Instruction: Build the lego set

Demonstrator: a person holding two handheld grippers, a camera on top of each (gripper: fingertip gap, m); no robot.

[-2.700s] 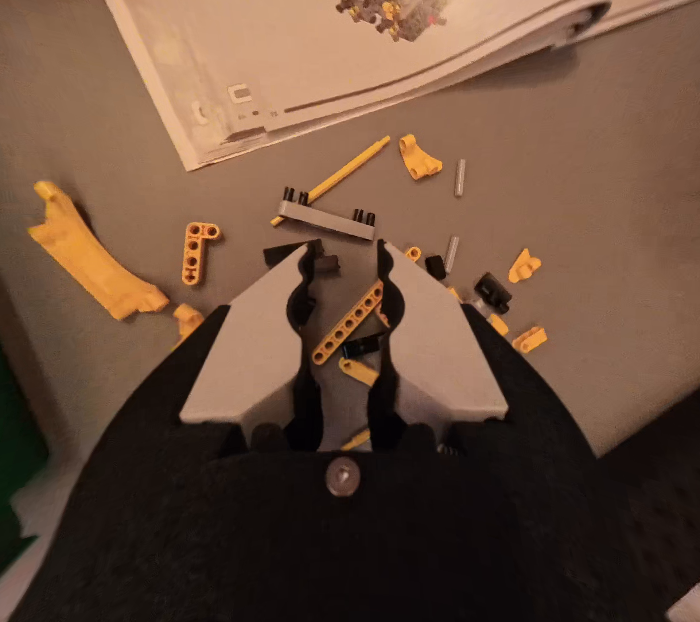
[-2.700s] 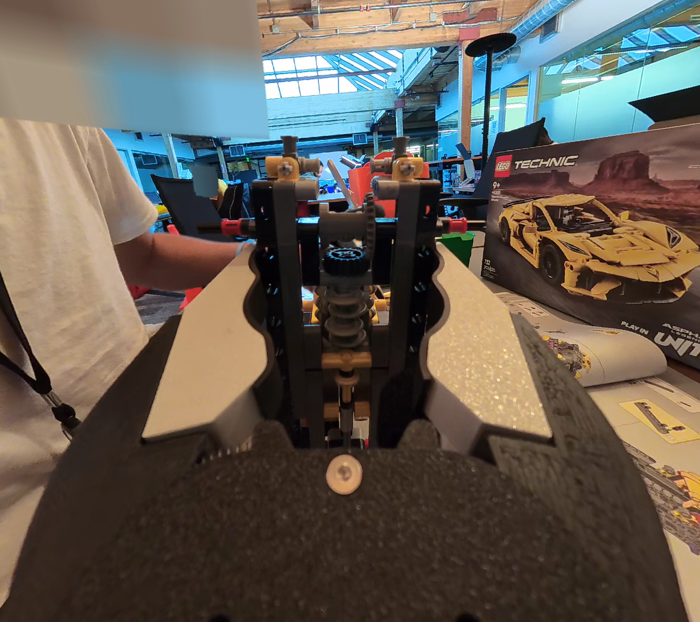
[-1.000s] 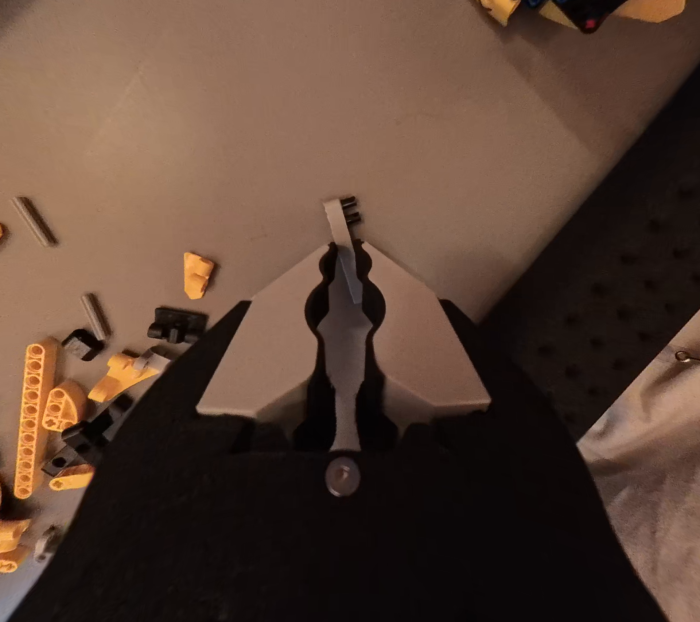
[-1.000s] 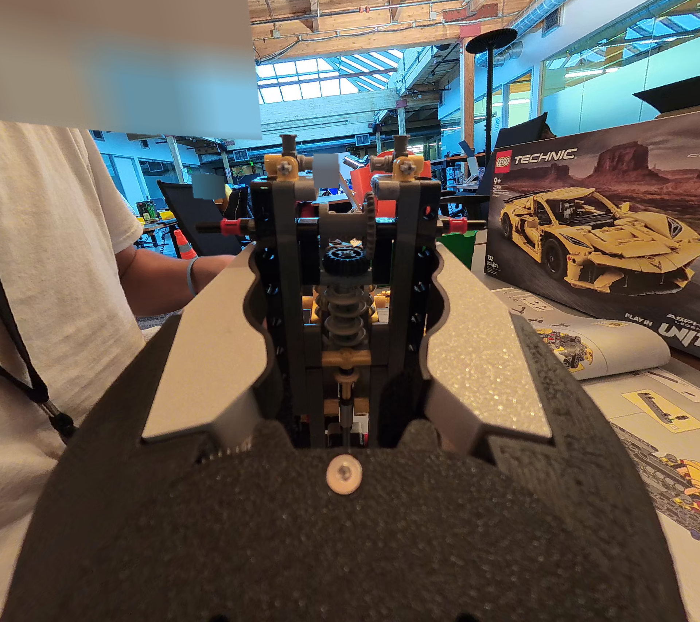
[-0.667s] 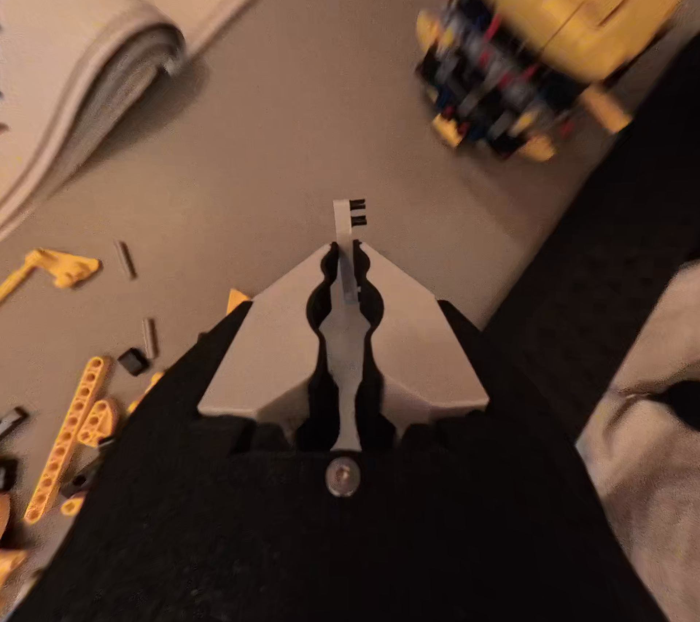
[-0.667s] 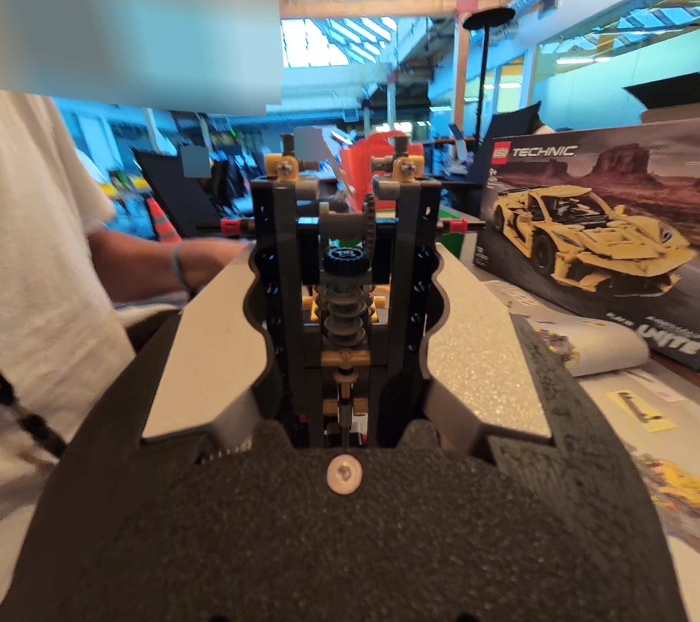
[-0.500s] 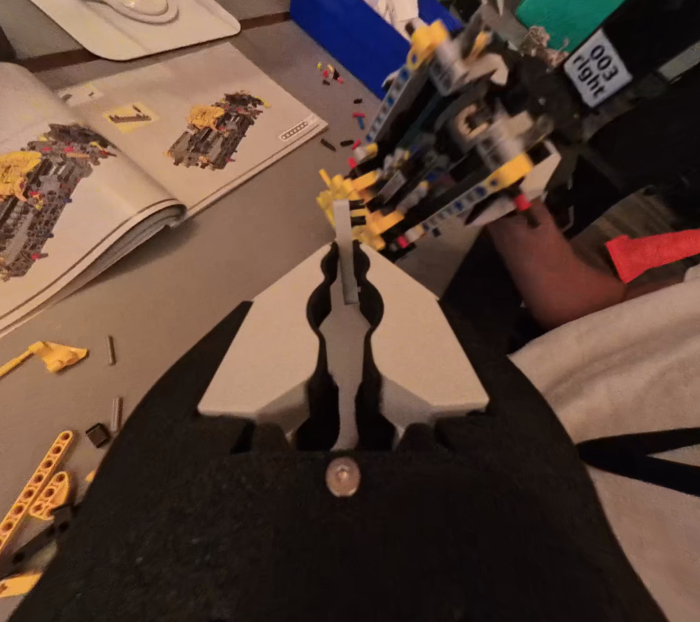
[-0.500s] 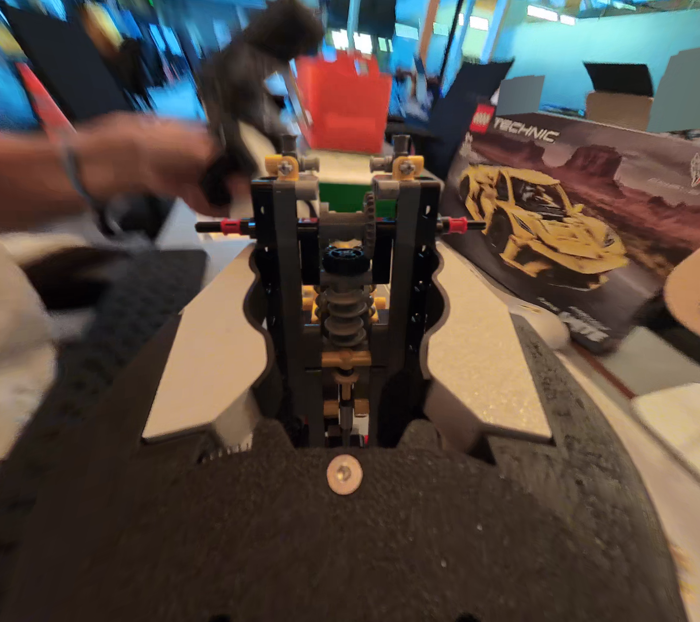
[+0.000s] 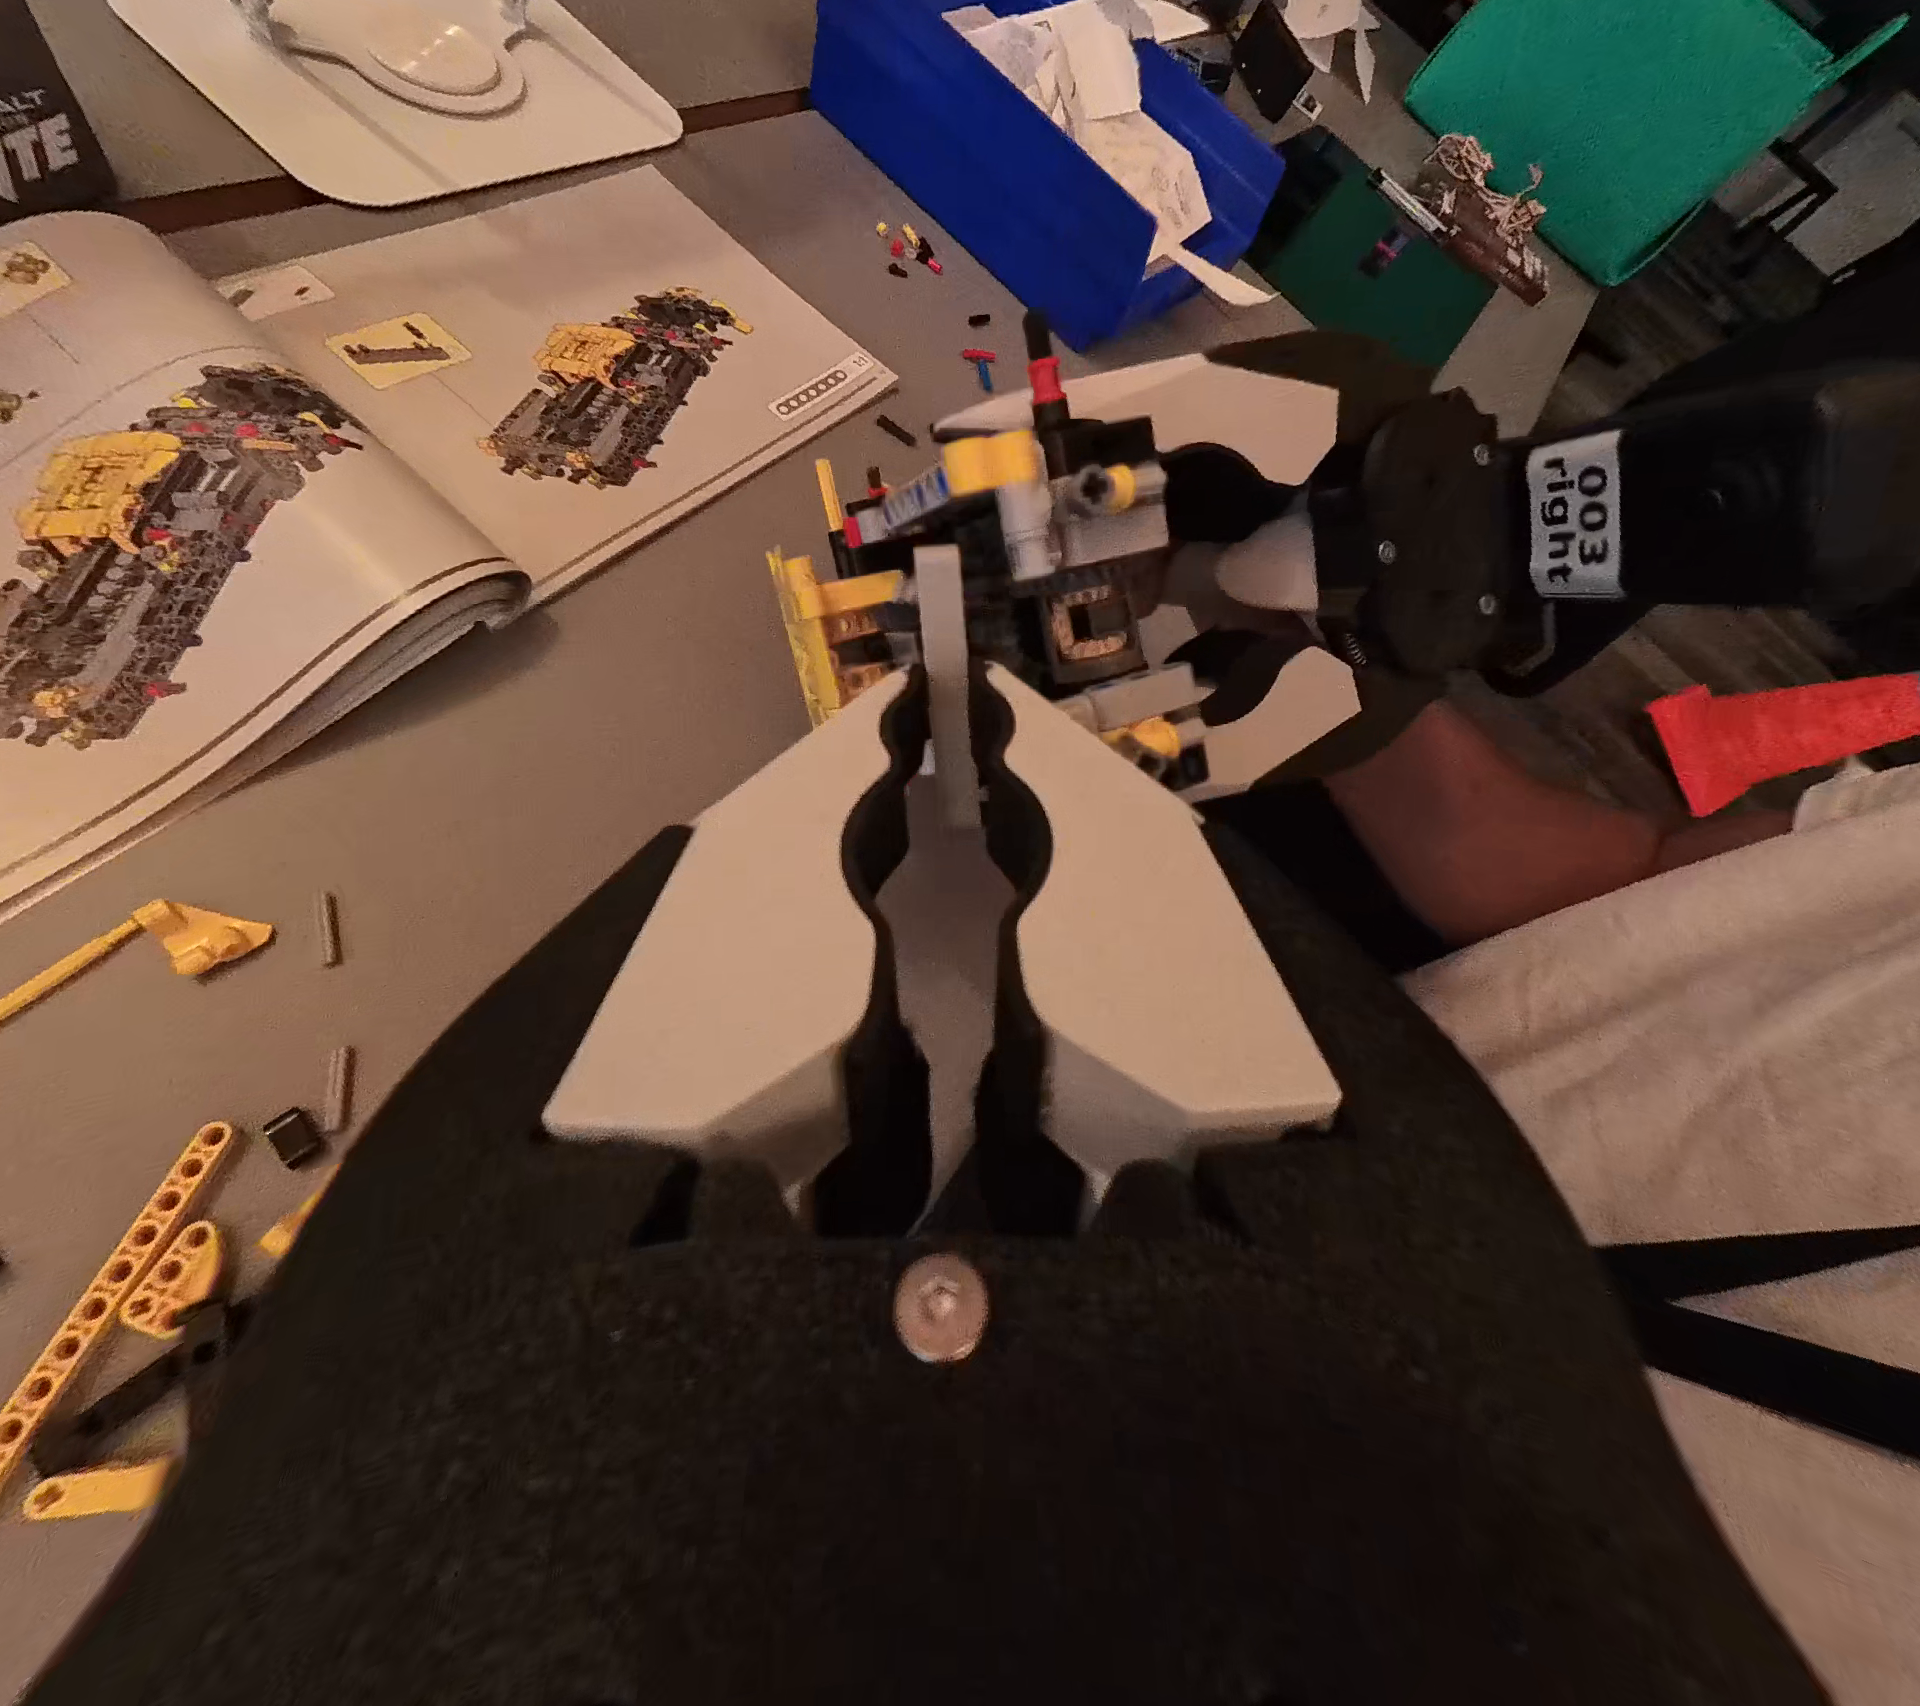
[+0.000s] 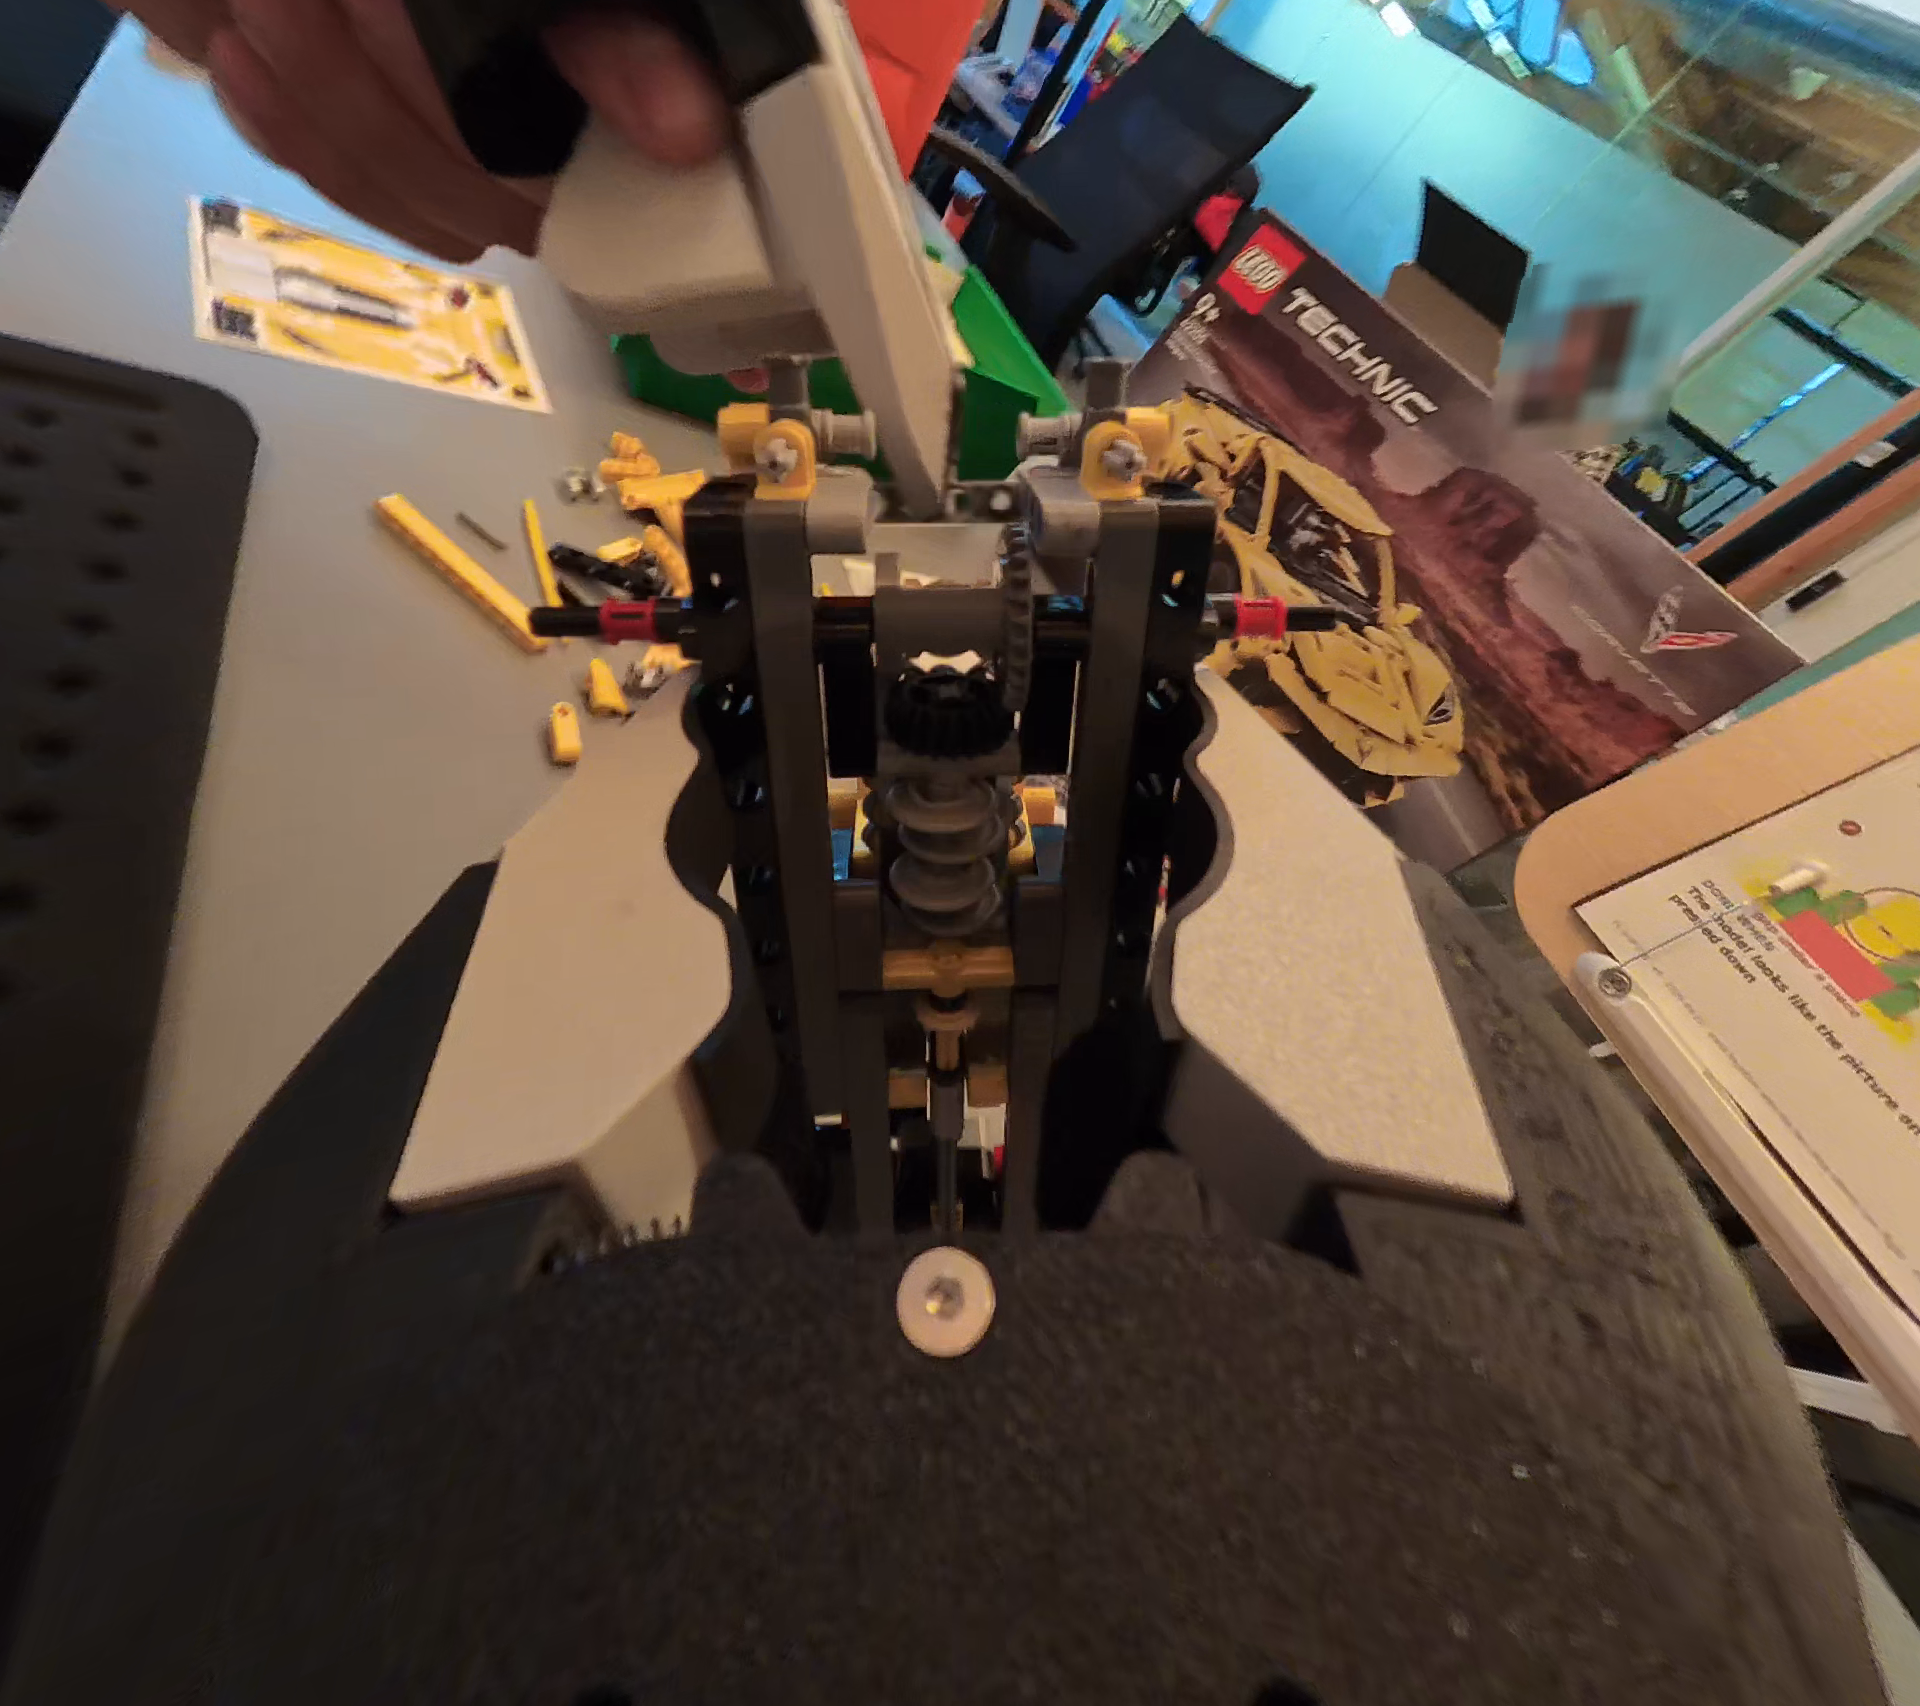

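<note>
Left wrist view: your left gripper (image 9: 948, 700) pinches the grey beam (image 9: 943, 628) edge-on, its tip right against the model (image 9: 1023, 555), which your right gripper (image 10: 940, 783) clamps by both side rails, off the table (image 9: 540, 721). That beam is light and stiff, but it looks slick enough to pivot in your pads, so grip near the middle. The model looks pin-jointed and fragile; hold the dark rails, not the spring (image 10: 943, 846) or red-tipped axle (image 10: 623, 617).
</note>
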